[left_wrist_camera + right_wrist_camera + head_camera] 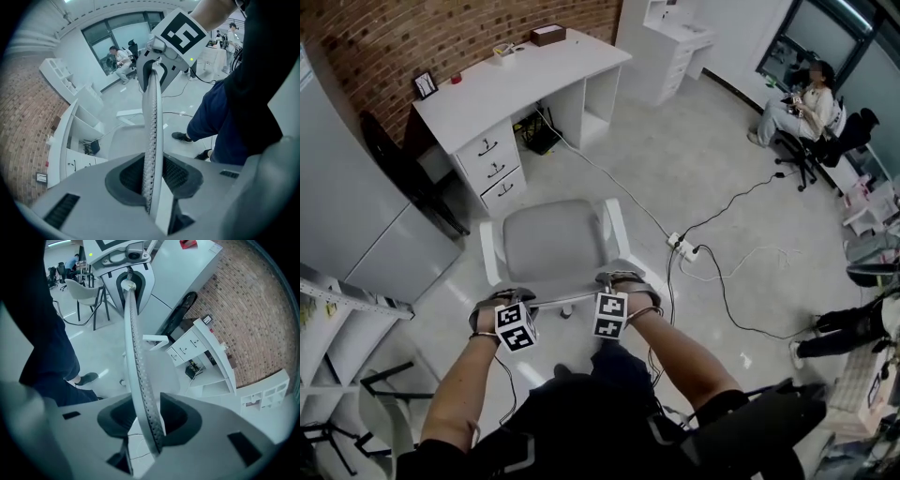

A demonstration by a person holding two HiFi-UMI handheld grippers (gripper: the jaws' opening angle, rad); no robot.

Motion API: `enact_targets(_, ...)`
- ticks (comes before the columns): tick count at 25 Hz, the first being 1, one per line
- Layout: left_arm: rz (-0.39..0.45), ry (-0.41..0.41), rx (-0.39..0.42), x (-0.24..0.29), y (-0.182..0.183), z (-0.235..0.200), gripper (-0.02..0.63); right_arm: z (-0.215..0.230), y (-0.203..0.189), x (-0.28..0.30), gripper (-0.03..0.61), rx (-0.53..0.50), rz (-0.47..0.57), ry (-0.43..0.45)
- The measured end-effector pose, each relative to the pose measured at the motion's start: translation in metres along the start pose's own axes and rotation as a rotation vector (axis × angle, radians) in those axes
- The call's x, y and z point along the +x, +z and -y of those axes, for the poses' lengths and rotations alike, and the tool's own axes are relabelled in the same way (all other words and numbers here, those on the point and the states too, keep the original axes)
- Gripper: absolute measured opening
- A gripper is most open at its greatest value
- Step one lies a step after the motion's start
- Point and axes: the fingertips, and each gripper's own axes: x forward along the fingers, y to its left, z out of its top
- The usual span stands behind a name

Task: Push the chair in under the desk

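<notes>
Left hand-held gripper [151, 185], right hand-held gripper [146, 420] tight on chair backrest [153, 108], pinch hidden overhead.

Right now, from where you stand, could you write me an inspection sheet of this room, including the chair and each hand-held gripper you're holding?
Surface: pale glossy floor; the chair stands on it.
Job's things: chair pulled out, apart from the white desk.
Clutter: brown box, small frame and red item on the desk top.
Grippers: left hand-held gripper and right hand-held gripper each shut on the chair's backrest rim.
Cables: power strip on the floor right of the chair; cables spread from it.
Surroundings: brick wall, grey cabinet, seated person far off.
</notes>
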Motion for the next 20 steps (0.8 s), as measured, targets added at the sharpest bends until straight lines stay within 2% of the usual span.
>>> enact_targets(20,-0.106,-0.014,-0.089,0.050,0.063,-0.064,0.098,0.079,-0.065,0.027,0.135,-0.071,0.050,0.044)
